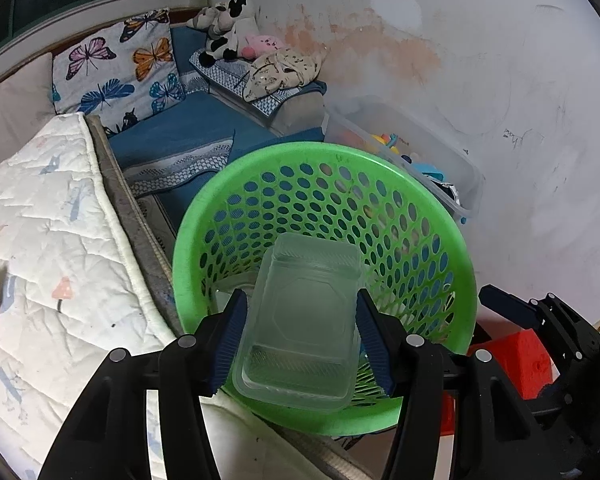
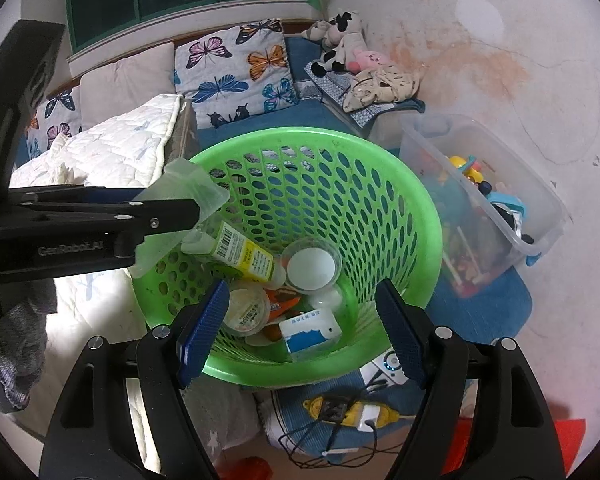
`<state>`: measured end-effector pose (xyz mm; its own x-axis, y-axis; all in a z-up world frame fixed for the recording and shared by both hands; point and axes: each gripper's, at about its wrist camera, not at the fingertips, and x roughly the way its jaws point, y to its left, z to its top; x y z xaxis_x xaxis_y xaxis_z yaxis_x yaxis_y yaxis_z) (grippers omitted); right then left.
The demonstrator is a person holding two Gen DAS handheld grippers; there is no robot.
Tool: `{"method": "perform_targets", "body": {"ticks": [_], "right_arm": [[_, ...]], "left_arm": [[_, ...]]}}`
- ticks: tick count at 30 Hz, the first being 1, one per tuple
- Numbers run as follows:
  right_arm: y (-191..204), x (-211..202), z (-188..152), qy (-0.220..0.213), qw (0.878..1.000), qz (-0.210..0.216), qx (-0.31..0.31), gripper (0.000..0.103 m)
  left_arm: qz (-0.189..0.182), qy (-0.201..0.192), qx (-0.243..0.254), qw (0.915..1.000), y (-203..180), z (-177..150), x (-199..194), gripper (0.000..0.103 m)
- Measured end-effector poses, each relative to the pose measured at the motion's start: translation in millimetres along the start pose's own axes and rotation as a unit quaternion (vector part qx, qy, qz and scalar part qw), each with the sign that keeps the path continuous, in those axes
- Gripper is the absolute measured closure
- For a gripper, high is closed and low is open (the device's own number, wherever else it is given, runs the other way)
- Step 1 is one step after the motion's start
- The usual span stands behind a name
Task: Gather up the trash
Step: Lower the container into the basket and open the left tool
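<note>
My left gripper [image 1: 300, 336] is shut on a clear plastic food container [image 1: 300, 320] and holds it over the near rim of the green perforated trash basket [image 1: 204, 216]. In the right wrist view the same container [image 2: 184, 188] sticks out past the left gripper's fingers [image 2: 172, 212] above the basket's left rim [image 2: 236, 144]. My right gripper [image 2: 300, 328] is open and empty above the basket's near side. In the basket lie a yellow-labelled bottle [image 2: 240, 252], a round white lid [image 2: 310, 266], a yoghurt cup [image 2: 246, 312] and a blue-and-white carton [image 2: 310, 330].
A white quilt [image 1: 40, 240] on a mattress lies left of the basket. A clear bin of toys [image 2: 492, 184] stands to its right by the stained wall. A yellow power strip with cables [image 2: 348, 408] lies on a blue mat in front. Butterfly pillows [image 2: 232, 76] and plush toys are behind.
</note>
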<state>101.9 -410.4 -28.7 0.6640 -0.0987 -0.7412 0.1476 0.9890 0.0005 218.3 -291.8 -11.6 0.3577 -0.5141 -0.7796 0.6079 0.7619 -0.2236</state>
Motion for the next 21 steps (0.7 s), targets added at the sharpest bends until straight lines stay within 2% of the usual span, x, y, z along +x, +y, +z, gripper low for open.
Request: {"method": "perform_targets", "body": {"ticks": [9,21], "right_arm": [[0.1,-0.4,-1.9,0.002,1.000,0.000,-0.001,0.027],[9.2,-2.4,-1.3,0.001,1.000,0.002,-0.008,0.027]], "left_arm": [[-0.009,0.005,-0.005,0.9999,0.9,1.7,7.4,0.037],[-0.002,-0.006,-0.017,0.9998,15.8,-7.3,-7.6,0.037]]}}
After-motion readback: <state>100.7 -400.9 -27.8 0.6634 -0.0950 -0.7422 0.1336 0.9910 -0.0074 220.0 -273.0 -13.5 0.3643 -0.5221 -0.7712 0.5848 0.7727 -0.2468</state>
